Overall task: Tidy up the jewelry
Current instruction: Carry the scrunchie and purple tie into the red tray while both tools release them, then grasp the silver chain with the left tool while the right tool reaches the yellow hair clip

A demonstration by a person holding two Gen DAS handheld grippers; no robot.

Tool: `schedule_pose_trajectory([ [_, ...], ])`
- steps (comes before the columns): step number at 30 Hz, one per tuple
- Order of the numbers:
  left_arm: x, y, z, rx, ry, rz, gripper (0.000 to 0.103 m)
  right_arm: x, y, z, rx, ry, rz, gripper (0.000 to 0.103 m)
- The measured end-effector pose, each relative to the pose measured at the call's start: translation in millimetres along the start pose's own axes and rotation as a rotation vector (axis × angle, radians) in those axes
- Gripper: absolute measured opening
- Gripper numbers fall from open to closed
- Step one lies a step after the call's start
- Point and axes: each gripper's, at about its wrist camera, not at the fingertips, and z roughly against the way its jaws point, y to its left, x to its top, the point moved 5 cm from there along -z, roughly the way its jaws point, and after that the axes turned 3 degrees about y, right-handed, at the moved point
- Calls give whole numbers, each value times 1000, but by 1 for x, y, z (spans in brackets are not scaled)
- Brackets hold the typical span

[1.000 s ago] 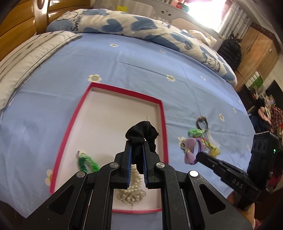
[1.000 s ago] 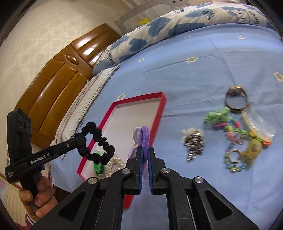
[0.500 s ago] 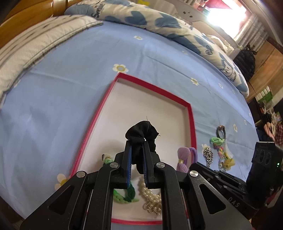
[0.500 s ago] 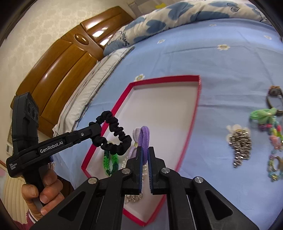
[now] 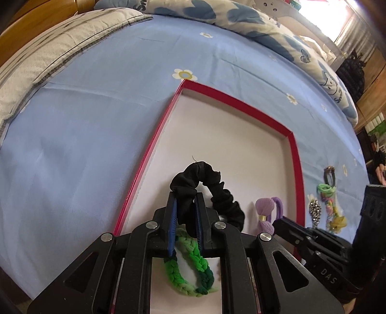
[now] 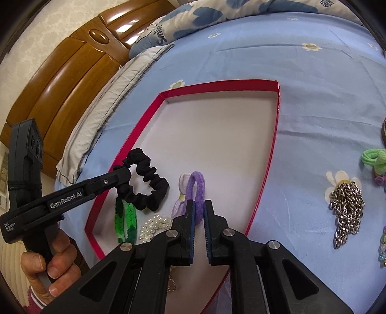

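**A:** Blue flowered bedsheet [image 6: 301,101], with a red-rimmed tray [image 6: 270,166] sitting on it – white floor inside. What's nearest?

**B:** Closest in the left wrist view is the left gripper [image 5: 185,210], fingers clamped tight on a black scrunchie [image 5: 210,193] that loops up and off to the right, above the tray's near end. Under it, a green braided band [image 5: 190,268] lies on the tray floor.

**A:** And the other one?

**B:** Right gripper [image 6: 198,217] has its fingers parted a little. A purple hair tie [image 6: 196,193] stands in the gap, against one pad – can't tell if it's actually gripped. Just beside it, a pearl piece [image 6: 154,227] in the tray.

**A:** Further out?

**B:** Off the tray on the sheet: a silver chain [image 6: 347,207], then a green hair tie [image 6: 374,159] near the edge of the view. Beyond all that, a patterned pillow [image 6: 205,14] and the wooden headboard [image 6: 72,72].
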Motion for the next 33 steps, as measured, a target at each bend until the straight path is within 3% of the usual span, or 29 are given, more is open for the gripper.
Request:
schedule_pose_trajectory([
  [4, -2, 1, -2, 13, 10, -4, 16, 2, 2, -3, -7, 13, 16, 11],
  [8, -2, 1, -2, 33, 14, -10, 31, 3, 3, -2, -9, 13, 19, 15],
  [14, -3, -3, 6, 40, 1, -20, 36, 3, 3, 3, -18, 1, 22, 21],
  [20, -6, -9, 21, 28, -17, -28, 38, 0, 5, 19, 2, -27, 12, 21],
  [24, -11, -19, 32, 9, -30, -41, 38, -7, 1, 43, 12, -69, 2, 34],
  [33, -25, -55, 44, -27, -31, -102, 38, -31, -23, 88, -13, -129, -47, 34],
])
